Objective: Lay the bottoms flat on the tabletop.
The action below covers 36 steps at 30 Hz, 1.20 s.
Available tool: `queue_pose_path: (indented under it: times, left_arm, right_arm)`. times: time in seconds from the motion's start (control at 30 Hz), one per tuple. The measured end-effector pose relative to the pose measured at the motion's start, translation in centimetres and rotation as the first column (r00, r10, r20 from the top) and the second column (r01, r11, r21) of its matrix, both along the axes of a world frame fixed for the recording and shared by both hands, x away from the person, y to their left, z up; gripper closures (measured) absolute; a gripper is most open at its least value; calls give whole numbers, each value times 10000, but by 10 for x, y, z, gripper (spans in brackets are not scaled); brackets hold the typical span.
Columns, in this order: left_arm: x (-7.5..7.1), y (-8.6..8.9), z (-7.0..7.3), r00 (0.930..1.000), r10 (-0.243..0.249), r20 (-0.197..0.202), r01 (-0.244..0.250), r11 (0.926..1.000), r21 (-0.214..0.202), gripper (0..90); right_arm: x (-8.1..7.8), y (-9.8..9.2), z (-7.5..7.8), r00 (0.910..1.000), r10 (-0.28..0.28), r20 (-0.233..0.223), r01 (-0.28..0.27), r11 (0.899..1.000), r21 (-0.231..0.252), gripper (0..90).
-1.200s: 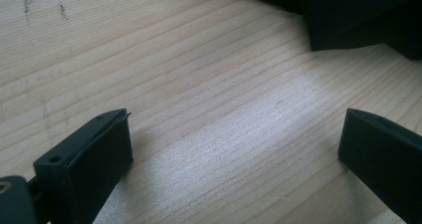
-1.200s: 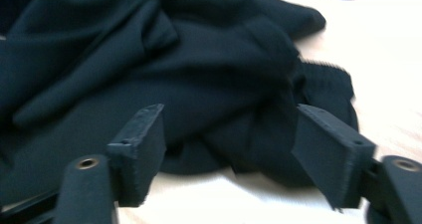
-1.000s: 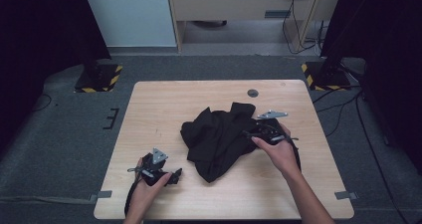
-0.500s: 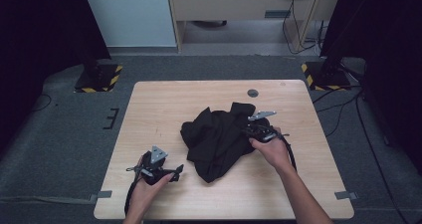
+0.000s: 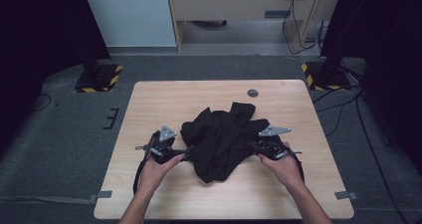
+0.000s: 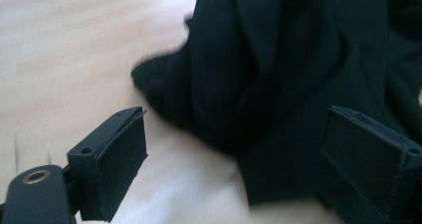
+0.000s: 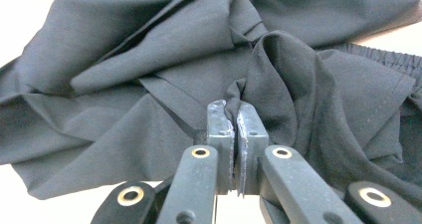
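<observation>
1. The wooden table [image 5: 149, 104] carries everything.
2. The black garment [image 5: 219, 139] lies crumpled at the table's centre.
3. The left gripper [image 5: 186, 153], at the garment's nine o'clock edge, has its jaws spread wide, cloth lying loose between them.
4. The right gripper [image 5: 255, 145], at three o'clock, is clenched, pinching a fold of the garment.

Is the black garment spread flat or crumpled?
Crumpled: the black garment lies bunched in overlapping folds on the table, ridges visible in the right gripper view.
</observation>
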<state>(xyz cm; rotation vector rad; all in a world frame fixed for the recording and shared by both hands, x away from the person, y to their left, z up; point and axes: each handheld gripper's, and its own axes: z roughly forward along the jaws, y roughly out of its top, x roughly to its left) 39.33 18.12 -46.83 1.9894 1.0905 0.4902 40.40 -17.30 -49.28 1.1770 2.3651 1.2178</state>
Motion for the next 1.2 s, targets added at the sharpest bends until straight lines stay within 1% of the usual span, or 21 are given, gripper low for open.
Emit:
queue_pose_path:
  times: [0.07, 0.1, 0.13, 0.2, 0.27, 0.3, 0.37, 0.43, 0.47, 0.5, 0.6, 0.73, 0.83, 0.93, 0.97, 1.0, 1.03, 1.07, 1.1, 1.17, 1.2]
  left_arm:
    - [12, -8, 7, 10000, 1, 84, 0, 9998, -186, 90]
    - [12, -8, 7, 10000, 1, 84, 0, 9998, -186, 90]
    - [23, -14, 12, 10000, 49, 81, -45, 9987, -503, 91]
    - [30, -18, 14, 10000, -1, 38, 3, 9985, -543, 100]
    - [38, -24, 16, 10000, 31, -62, -37, 9963, -864, 108]
    - [42, -27, 16, 10000, 21, -81, -28, 9961, -887, 149]
    - [50, -38, 12, 9995, -183, -251, 168, 9981, -589, 195]
    - [52, -42, 10, 9990, -270, -350, 253, 9985, -478, 322]
    - [54, -49, 5, 9978, -396, -529, 388, 9991, -161, 397]
    - [53, -51, 3, 9978, -485, -455, 485, 9988, -24, 542]
    - [50, -59, 0, 9953, -775, -574, 779, 9969, 54, 801]
    - [41, -60, 2, 9946, -909, -505, 908, 9959, -44, 866]
    - [13, -51, 18, 9935, -1141, 17, 1139, 9908, -724, 867]
    - [-15, -45, 26, 9855, -1673, 274, 1690, 9824, -798, 866]
    - [-15, -45, 26, 9855, -1673, 274, 1690, 9824, -798, 866]
    - [-33, -41, 22, 9791, -2016, 267, 2032, 9753, -869, 866]
    - [-33, -41, 22, 9791, -2016, 267, 2032, 9753, -869, 866]
    - [-51, -35, 11, 9743, -2248, 139, 2251, 9705, -867, 866]
    - [-51, -35, 11, 9743, -2248, 139, 2251, 9705, -867, 867]
    - [-63, -23, -12, 9735, -2268, -284, 2252, 9729, -522, 867]
    - [-63, -23, -12, 9735, -2268, -284, 2252, 9729, -522, 867]
  right_arm:
    - [-3, -1, 2, 10000, -19, 4, 19, 10000, 77, 874]
    - [-3, -1, 3, 10000, -11, 55, 11, 9999, 100, 873]
    - [-4, -2, 3, 10000, 28, 71, -29, 9999, 117, 872]
    - [-4, -3, 4, 10000, 9, 24, -9, 9998, 186, 870]
    - [-4, -3, 4, 10000, 51, 39, -51, 9998, 196, 869]
    - [-3, -2, 3, 10000, -19, 18, 18, 9996, 268, 867]
    - [-2, -2, 3, 10000, -13, -19, 13, 9996, 266, 866]
    - [-2, -3, 2, 10000, -43, -17, 44, 9996, 287, 866]
    - [-2, -2, 2, 10000, -51, 5, 51, 9995, 323, 865]
    - [-3, -2, 3, 10000, -51, 26, 50, 9995, 304, 866]
    - [-3, -1, 4, 9999, -78, 65, 76, 9993, 359, 867]
    - [-4, -2, 7, 9999, -84, 95, 81, 9994, 334, 868]
    - [-8, -3, 14, 9995, -139, 272, 133, 9996, 239, 869]
    - [-13, -2, 18, 9991, -229, 355, 220, 9994, 253, 870]
    - [-15, -1, 19, 9991, -265, 324, 257, 9993, 260, 870]
    - [-16, -1, 19, 9989, -284, 371, 275, 9993, 260, 870]
    - [-18, 0, 20, 9989, -273, 382, 263, 9993, 260, 869]
    - [-20, 0, 19, 9989, -280, 389, 272, 9994, 212, 870]
    - [-20, 0, 19, 9989, -280, 389, 272, 9994, 212, 870]
    - [-22, -1, 15, 9990, -331, 306, 330, 9994, 33, 870]
    - [-22, -1, 15, 9990, -331, 306, 330, 9994, 33, 870]
